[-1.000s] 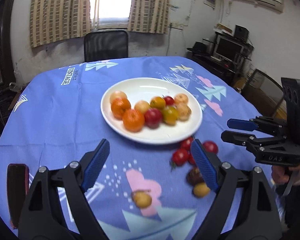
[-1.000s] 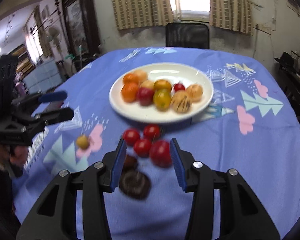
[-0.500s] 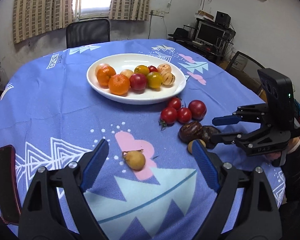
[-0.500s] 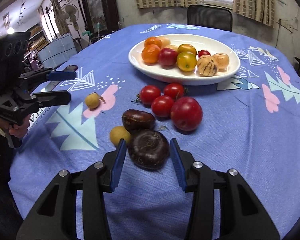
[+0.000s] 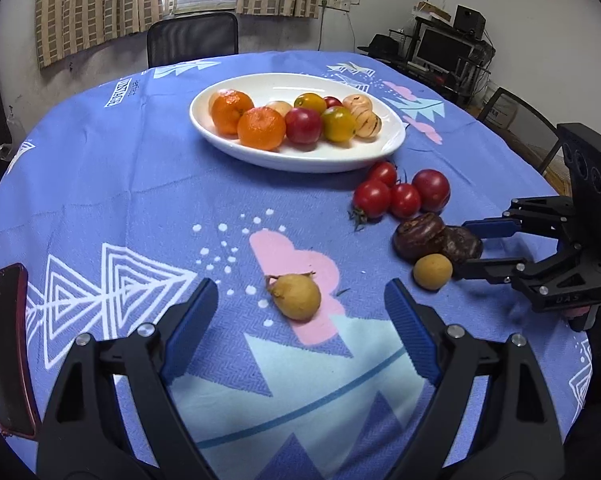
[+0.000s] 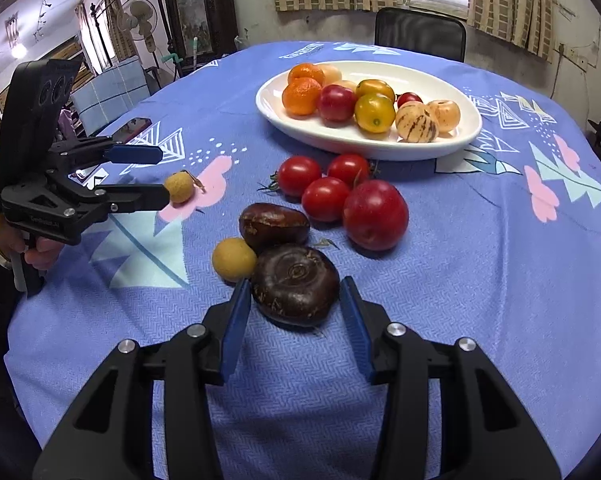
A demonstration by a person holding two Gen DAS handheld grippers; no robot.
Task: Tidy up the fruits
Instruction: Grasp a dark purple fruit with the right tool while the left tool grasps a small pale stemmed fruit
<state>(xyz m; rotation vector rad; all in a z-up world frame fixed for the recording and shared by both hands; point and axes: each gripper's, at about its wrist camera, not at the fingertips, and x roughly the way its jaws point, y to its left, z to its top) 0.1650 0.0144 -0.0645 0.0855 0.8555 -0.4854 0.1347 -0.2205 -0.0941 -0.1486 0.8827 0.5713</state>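
A white oval plate point(image 5: 388, 148) point(image 6: 464, 136) holds oranges, tomatoes and striped melons. Loose on the blue cloth lie red tomatoes point(image 6: 324, 198), a red plum point(image 6: 374, 214), two dark brown chestnuts, and two small yellow longans. My right gripper point(image 6: 295, 294) is open, its blue pads flanking the nearer chestnut point(image 6: 296, 284) point(image 5: 462, 242); the left pad looks close to it, the right one apart. The other chestnut point(image 6: 274, 222) and a longan point(image 6: 233, 259) lie just beyond. My left gripper point(image 5: 300, 300) point(image 6: 162, 176) is open around the stemmed longan point(image 5: 296, 297) point(image 6: 179, 187), not touching.
A dark red phone point(image 5: 6, 344) lies at the table's left edge. A black chair point(image 5: 192, 38) stands behind the table under a curtained window. A desk with monitors point(image 5: 444, 50) is at the far right. A hand point(image 6: 40, 246) holds the left gripper's handle.
Both grippers have come down and forward toward the cloth. The right one now has the nearer chestnut between its pads; the left has closed in on the stemmed longan.
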